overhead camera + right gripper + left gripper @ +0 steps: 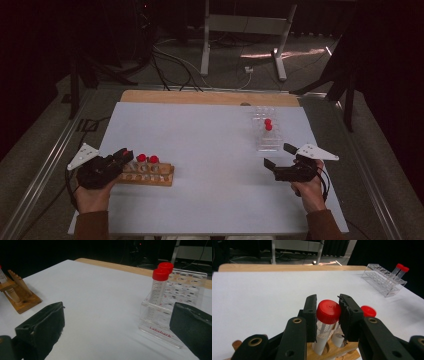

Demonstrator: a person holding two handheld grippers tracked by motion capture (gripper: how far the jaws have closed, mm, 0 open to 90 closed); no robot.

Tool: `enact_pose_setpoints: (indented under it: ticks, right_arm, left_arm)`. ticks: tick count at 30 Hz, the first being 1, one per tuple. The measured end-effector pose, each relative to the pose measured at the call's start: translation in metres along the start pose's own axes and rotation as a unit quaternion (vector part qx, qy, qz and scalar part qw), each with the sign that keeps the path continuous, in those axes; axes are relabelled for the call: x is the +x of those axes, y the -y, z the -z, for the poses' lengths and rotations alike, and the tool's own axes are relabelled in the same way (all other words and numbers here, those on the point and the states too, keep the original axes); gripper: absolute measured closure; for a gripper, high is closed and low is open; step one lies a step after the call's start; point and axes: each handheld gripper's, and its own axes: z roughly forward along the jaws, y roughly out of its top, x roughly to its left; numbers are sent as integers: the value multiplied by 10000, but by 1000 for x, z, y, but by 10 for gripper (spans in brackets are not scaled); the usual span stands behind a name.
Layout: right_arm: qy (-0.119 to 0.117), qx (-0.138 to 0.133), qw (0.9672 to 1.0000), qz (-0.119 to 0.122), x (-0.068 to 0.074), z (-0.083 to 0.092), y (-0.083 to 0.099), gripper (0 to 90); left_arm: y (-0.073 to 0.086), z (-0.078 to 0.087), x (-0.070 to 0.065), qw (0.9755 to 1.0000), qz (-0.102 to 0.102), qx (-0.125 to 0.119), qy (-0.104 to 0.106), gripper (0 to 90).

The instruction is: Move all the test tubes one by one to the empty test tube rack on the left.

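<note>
A clear, red-capped tube (328,315) stands upright in the wooden rack (150,175) at the table's near left, apparently seated in a hole.

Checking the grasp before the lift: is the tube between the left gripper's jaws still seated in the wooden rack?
Seated: the tube stands with its foot in a hole of the wooden rack, cap clamped by the left gripper.

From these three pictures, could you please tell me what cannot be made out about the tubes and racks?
- Left gripper view: the gripped tube is hidden lower down by the left gripper; the second cap is blurred.
- High view: the wooden rack holes and the clear rack are too small to count.
- Right gripper view: the wooden rack is cut off by the left edge; the right gripper covers the clear rack's corner.
</note>
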Motion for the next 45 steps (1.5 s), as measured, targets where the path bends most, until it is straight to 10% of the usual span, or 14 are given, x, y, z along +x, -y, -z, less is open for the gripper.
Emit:
enact_pose_setpoints:
  ticks: [19, 34, 45]
  right_arm:
    - [-21, 0, 10000, 3, 1, 0, 0, 0]
    - [17, -47, 10000, 36, 2, -1, -4, 0]
    - [408, -87, 9991, -97, -10, -22, -14, 14]
  left_arm:
    - [10, -7, 5, 9998, 45, 154, 95, 689]
    - [-3, 5, -4, 9987, -159, -463, -141, 162]
    - [-5, 9, -3, 9978, -84, -645, -115, 5]
